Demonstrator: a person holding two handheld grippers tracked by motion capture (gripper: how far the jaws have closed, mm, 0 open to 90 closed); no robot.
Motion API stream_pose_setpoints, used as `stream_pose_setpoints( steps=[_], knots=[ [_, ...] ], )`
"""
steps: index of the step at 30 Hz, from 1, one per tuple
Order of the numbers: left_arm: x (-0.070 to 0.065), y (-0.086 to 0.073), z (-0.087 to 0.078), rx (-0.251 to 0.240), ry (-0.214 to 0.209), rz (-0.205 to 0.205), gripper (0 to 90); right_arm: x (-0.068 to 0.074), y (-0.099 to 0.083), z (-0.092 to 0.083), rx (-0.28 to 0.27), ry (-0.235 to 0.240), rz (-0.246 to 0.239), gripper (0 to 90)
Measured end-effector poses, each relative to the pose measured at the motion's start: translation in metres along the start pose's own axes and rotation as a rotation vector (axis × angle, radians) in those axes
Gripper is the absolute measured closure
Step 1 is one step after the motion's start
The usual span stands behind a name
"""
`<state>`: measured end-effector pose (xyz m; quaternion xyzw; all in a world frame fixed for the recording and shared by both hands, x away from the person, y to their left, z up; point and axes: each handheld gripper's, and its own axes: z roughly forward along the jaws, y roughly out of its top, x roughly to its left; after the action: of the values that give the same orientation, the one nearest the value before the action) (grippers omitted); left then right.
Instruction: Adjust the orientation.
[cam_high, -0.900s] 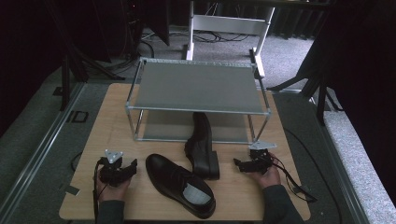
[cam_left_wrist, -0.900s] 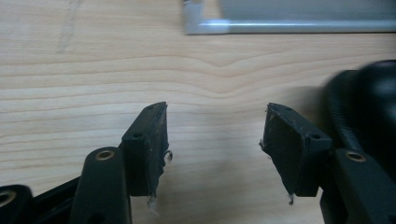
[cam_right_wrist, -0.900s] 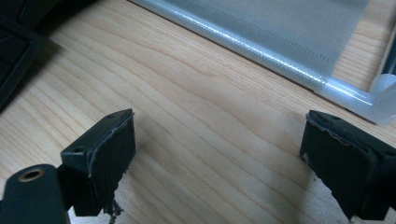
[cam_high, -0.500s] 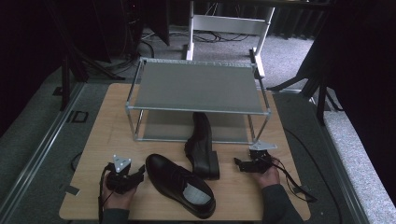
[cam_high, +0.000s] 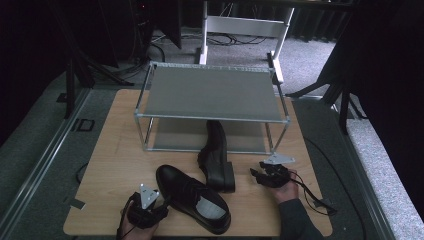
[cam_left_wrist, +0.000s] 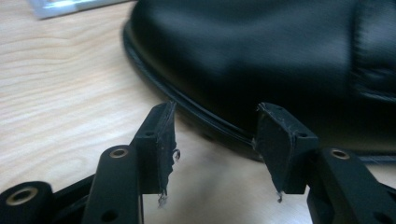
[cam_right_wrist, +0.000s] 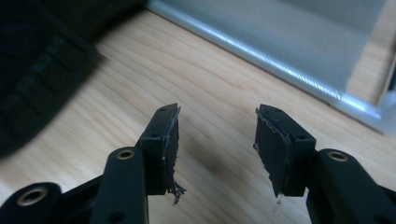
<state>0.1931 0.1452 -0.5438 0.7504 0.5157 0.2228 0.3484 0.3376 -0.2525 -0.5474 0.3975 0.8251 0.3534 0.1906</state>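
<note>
A: Where are the shoes?

B: One black shoe (cam_high: 192, 198) lies on the table (cam_high: 115, 165) near its front edge, toe toward the rack, its pale insole facing up. The second shoe (cam_high: 216, 156) lies just behind it, toe tucked under the rack's (cam_high: 210, 92) lower level, heel toward the person. Whether the two touch I cannot tell.

A: And the left tongs (cam_high: 162, 209)?

B: Just beside the near shoe's left flank, low over the table. In the left gripper view the left tongs (cam_left_wrist: 215, 140) stand apart, nothing between them, with the shoe's (cam_left_wrist: 261, 56) sole edge right ahead and close to the tips. The hand (cam_high: 140, 220) holding them comes in at the bottom edge.

A: The right tongs (cam_high: 255, 175)?

B: To the right of the second shoe's heel, near but apart from it, pointing left. In the right gripper view the right tongs (cam_right_wrist: 217, 142) are also apart and empty over bare wood, a dark blurred shape (cam_right_wrist: 37, 70) at the left and the rack's metal rail (cam_right_wrist: 280, 60) across the top right.

A: What's around the table?

B: Grey carpet, dark stands, and a white frame (cam_high: 245, 25) behind the rack
</note>
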Motion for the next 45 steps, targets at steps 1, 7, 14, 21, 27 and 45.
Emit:
stream_pose_setpoints(
  steps=[1, 7, 14, 21, 27, 45],
  knots=[
    [-0.002, -0.001, -0.001, 0.003, -0.010, 0.000, 48.9, 0.003, 0.002, -0.002, -0.010, 0.004, -0.007, 49.8],
    [-0.012, -0.007, -0.001, 0.021, -0.051, 0.022, 53.3, 0.019, 0.014, -0.015, -0.068, 0.028, -0.041, 52.1],
    [-0.012, -0.009, -0.001, 0.032, -0.075, 0.007, 54.4, 0.046, 0.036, -0.029, -0.145, 0.103, -0.088, 59.2],
    [-0.020, -0.013, 0.001, 0.062, -0.093, 0.031, 55.5, 0.064, 0.051, -0.028, -0.171, 0.136, -0.112, 64.2],
    [-0.017, -0.012, 0.002, 0.064, -0.112, 0.015, 54.4, 0.066, 0.054, -0.032, -0.209, 0.156, -0.083, 58.2],
    [-0.007, 0.006, 0.021, 0.084, -0.092, 0.010, 54.7, 0.062, 0.050, -0.026, -0.178, 0.212, -0.062, 63.3]
  ],
)
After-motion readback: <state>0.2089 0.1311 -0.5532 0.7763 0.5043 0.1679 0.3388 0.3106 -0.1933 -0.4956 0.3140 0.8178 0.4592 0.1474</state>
